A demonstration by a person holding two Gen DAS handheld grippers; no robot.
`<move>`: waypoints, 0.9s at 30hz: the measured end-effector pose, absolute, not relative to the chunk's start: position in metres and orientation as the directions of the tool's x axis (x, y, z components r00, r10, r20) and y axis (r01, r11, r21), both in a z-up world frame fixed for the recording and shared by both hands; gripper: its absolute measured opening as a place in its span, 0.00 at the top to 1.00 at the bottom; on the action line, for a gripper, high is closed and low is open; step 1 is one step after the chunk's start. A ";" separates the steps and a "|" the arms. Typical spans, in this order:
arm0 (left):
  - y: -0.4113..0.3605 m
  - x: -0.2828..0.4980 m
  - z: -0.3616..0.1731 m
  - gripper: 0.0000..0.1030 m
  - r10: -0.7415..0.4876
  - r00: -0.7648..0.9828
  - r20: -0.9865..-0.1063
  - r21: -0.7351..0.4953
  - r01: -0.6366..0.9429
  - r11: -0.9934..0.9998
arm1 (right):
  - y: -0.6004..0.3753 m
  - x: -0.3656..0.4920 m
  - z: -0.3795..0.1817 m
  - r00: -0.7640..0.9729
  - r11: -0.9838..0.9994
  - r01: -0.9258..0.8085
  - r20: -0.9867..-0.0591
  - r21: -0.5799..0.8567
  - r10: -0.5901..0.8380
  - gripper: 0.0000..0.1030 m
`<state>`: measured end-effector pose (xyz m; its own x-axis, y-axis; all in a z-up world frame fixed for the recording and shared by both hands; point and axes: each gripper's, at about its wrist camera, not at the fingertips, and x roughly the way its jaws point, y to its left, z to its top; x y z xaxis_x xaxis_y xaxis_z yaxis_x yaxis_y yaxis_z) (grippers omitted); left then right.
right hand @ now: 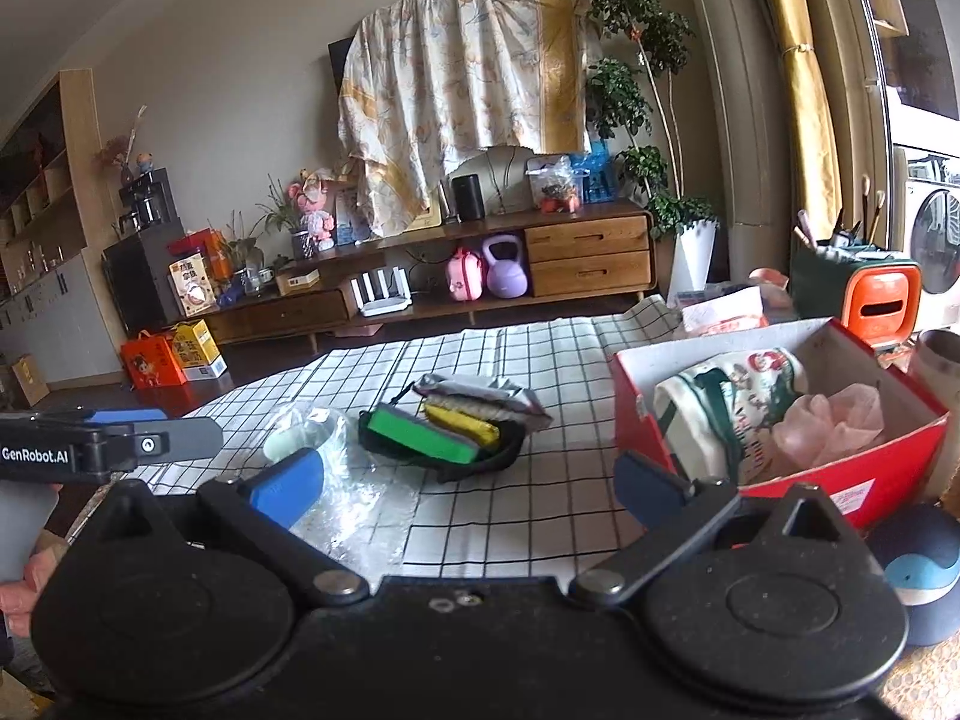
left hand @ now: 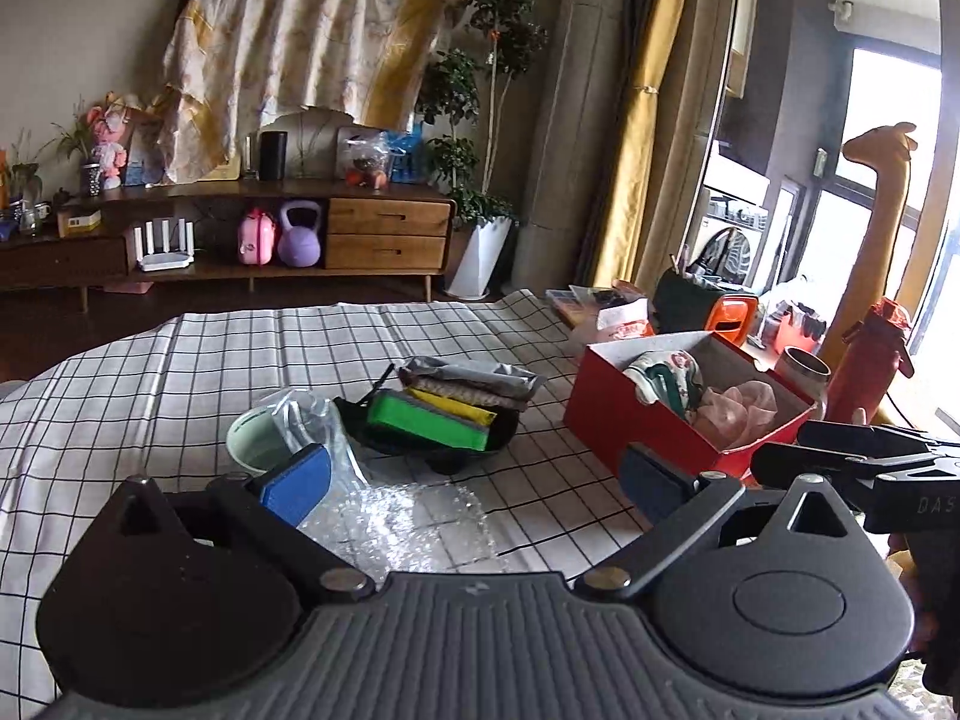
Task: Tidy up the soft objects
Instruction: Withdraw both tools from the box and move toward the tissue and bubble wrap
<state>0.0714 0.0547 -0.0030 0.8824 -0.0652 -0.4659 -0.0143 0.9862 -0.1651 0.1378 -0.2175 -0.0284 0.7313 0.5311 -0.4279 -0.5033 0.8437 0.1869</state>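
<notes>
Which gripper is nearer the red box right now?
Right. The right gripper is open just left of the red box, one finger beside its near corner; the left gripper, also open, is farther left.

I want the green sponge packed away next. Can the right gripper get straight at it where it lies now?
Probably yes. The right gripper is open and empty, and the green sponge lies on top of the black tray just ahead, with only bare checked cloth between.

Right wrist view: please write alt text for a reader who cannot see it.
The open right gripper hovers over a checked tablecloth, empty. Ahead lie a green sponge on a black tray and a red box holding soft cloths.
</notes>
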 end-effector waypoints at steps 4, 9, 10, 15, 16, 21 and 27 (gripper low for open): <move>0.080 0.058 -0.016 0.00 -0.002 0.888 -0.461 -0.176 -0.089 0.980 | -0.201 0.136 -0.035 0.708 0.834 -0.512 -0.450 0.203 0.544 0.00; 0.112 0.050 -0.041 0.00 -0.023 0.871 -0.490 -0.220 -0.099 0.970 | -0.178 0.135 -0.045 0.681 0.825 -0.528 -0.480 0.201 0.553 0.00; 0.117 0.049 -0.046 0.00 -0.016 0.867 -0.499 -0.225 -0.112 0.968 | -0.174 0.135 -0.047 0.675 0.823 -0.531 -0.487 0.202 0.555 0.00; 0.142 0.046 -0.067 0.00 0.038 0.849 -0.527 -0.220 -0.180 0.959 | -0.150 0.136 -0.056 0.642 0.808 -0.558 -0.518 0.192 0.566 0.00; 0.147 0.047 -0.071 0.00 0.047 0.844 -0.535 -0.219 -0.192 0.957 | -0.145 0.136 -0.057 0.638 0.805 -0.566 -0.524 0.180 0.565 0.00; 0.166 0.053 -0.091 0.00 0.103 0.808 -0.580 -0.189 -0.256 0.948 | -0.124 0.146 -0.071 0.620 0.807 -0.570 -0.564 0.154 0.546 0.00; 0.186 0.063 -0.118 0.00 0.170 0.753 -0.636 -0.155 -0.340 0.928 | -0.102 0.155 -0.094 0.592 0.789 -0.607 -0.612 0.088 0.524 0.02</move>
<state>0.0632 0.1856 -0.1177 0.7529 0.1700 -0.6358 -0.3400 0.9276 -0.1545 0.1550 -0.1016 -0.0945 0.5921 0.5242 -0.6121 -0.6074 0.7894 0.0884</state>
